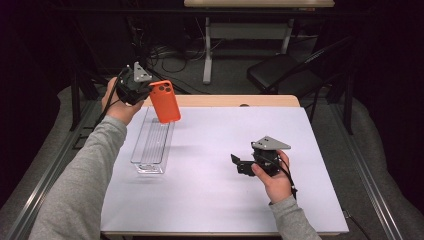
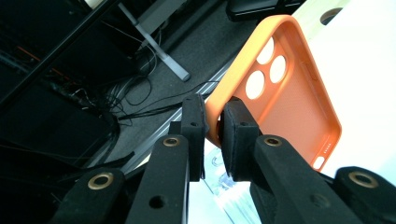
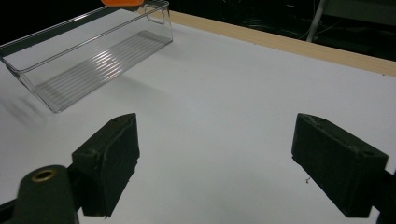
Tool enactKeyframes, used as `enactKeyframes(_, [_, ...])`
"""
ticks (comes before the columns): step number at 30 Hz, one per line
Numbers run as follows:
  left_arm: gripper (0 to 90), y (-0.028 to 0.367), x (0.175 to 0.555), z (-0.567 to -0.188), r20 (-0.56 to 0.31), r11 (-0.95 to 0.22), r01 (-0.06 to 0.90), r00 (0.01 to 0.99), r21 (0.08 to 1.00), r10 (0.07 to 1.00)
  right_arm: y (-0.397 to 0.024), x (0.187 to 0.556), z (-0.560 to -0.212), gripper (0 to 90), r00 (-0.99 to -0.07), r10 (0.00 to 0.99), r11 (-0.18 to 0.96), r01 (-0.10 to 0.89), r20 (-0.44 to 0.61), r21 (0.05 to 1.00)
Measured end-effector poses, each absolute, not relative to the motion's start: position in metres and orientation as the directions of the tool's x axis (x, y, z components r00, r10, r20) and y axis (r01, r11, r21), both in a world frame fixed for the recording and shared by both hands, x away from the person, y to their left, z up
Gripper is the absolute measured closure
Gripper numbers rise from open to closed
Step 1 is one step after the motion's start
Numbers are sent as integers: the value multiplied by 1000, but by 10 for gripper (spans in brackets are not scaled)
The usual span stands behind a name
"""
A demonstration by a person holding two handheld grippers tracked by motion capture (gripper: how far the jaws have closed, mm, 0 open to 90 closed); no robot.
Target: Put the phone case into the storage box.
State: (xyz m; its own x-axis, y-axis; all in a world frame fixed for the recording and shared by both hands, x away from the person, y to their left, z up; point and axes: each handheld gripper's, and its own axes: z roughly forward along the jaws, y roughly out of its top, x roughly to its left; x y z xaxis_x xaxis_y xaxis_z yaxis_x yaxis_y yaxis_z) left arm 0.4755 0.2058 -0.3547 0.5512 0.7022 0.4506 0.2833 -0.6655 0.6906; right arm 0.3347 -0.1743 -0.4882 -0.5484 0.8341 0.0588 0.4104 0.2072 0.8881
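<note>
— what is the left gripper (image 2: 212, 126) doing?
— i'm pinching the rim of the orange phone case (image 1: 165, 101) with it, upper left of the high view, in the air above the far end of the clear bin (image 1: 151, 145).
— and the right gripper (image 3: 215, 163)?
— i'm hovering it over the white table (image 1: 215, 150), lower right, jaws spread wide and holding nothing.

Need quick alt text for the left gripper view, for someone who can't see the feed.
The left gripper is shut on the rim of an orange phone case, whose hollow inside and camera cutouts face the camera. Beyond it lie a dark floor with cables to the left and the white table to the right.
</note>
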Motion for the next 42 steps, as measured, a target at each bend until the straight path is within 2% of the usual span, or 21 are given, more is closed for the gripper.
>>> enactKeyframes(42, [805, 240, 509, -371, 507, -691, 259, 517, 675, 690, -175, 329, -490, 147, -509, 861, 222, 403, 15, 888])
